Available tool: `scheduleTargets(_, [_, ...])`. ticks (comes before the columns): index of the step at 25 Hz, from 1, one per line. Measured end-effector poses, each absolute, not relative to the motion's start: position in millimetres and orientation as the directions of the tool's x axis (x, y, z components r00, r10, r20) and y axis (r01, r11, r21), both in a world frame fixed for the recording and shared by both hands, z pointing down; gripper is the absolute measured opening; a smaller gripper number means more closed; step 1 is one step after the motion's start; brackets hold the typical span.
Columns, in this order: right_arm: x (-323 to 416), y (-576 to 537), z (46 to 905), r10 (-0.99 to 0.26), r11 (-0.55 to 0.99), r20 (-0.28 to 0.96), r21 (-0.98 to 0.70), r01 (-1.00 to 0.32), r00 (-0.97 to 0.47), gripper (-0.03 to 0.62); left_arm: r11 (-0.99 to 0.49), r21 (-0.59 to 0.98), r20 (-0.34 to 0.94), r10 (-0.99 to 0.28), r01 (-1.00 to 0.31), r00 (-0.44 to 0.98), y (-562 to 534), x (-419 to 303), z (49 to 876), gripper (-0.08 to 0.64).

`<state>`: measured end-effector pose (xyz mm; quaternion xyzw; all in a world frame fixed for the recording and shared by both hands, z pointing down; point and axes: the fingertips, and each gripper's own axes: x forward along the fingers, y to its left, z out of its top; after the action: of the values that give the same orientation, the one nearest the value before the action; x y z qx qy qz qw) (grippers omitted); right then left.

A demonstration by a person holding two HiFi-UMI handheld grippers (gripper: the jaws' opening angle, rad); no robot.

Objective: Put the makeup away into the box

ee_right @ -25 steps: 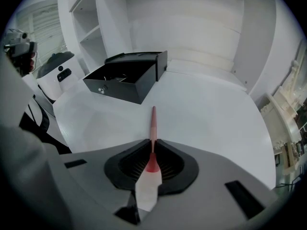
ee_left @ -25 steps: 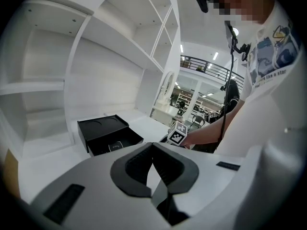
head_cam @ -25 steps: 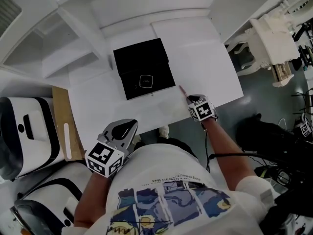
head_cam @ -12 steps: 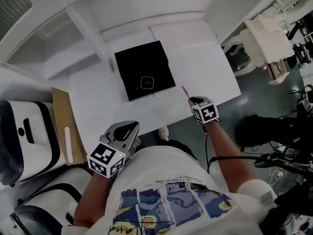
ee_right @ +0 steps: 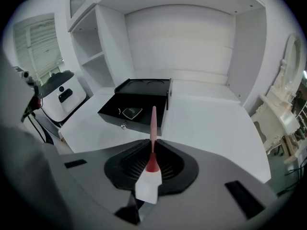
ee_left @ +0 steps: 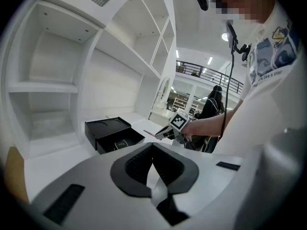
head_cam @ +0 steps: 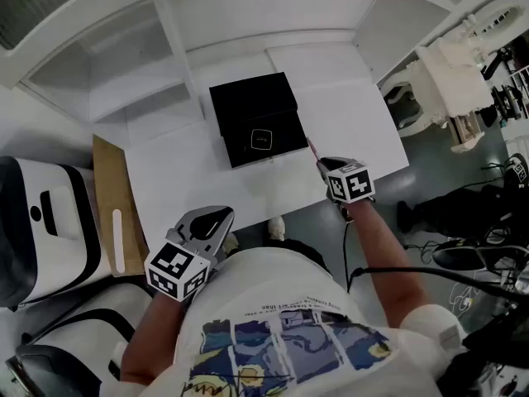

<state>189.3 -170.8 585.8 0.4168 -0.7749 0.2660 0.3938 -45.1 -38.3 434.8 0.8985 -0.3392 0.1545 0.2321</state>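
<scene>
A black box (head_cam: 252, 104) stands on the white table (head_cam: 355, 114) with its drawer pulled out toward me; a small dark compact (head_cam: 261, 139) lies in the drawer. My right gripper (head_cam: 319, 163) hovers just right of the drawer's front corner, shut on a thin pink makeup brush (ee_right: 153, 121) that points at the box (ee_right: 144, 92). The brush tip (head_cam: 311, 145) is above the table, close to the drawer. My left gripper (head_cam: 212, 220) is held low near my body at the table's near edge, jaws together with nothing between them (ee_left: 153, 153).
White shelving rises behind the table. A brown board (head_cam: 107, 213) and white-and-black machines (head_cam: 37, 222) stand to the left. Ornate white furniture (head_cam: 455, 73) is off the table's right edge, with dark gear and cables on the floor beyond it.
My right gripper has risen with the brush and stands nearer the drawer's corner. The left gripper has drifted slightly along the table's near edge.
</scene>
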Motion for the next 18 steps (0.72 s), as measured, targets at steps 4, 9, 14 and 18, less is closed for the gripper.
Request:
scheduleTargets(4, [167.3,-178.8,585.4,-0.423,0.492,0.831,-0.125,-0.862,-0.362,0.063,-0.65,0.306,0.437,-0.553,-0.696,0.709,-31.2,-69.8,437.1,0.014])
scheduleTargets(9, [149.5,-193.2,591.4,-0.391,0.47,0.847,-0.153,-0.869,-0.36,0.063,-0.635,0.301,0.422,-0.581,-0.712,0.696,-26.9,-94.4,433.4,0.014])
scheduleTargets(14, [136.4,-207.8,596.5,-0.364,0.438,0.866,-0.167,-0.883,-0.344,0.063,-0.617,0.316,0.408,-0.597,-0.721,0.69,-23.6,-114.9,434.0,0.014])
scheduleTargets(18, [127.0,-218.3,602.8,-0.336,0.405,0.879,-0.189,-0.895,-0.338,0.063,-0.602,0.328,0.4,-0.61,-0.728,0.684,-24.0,-129.0,435.3,0.014])
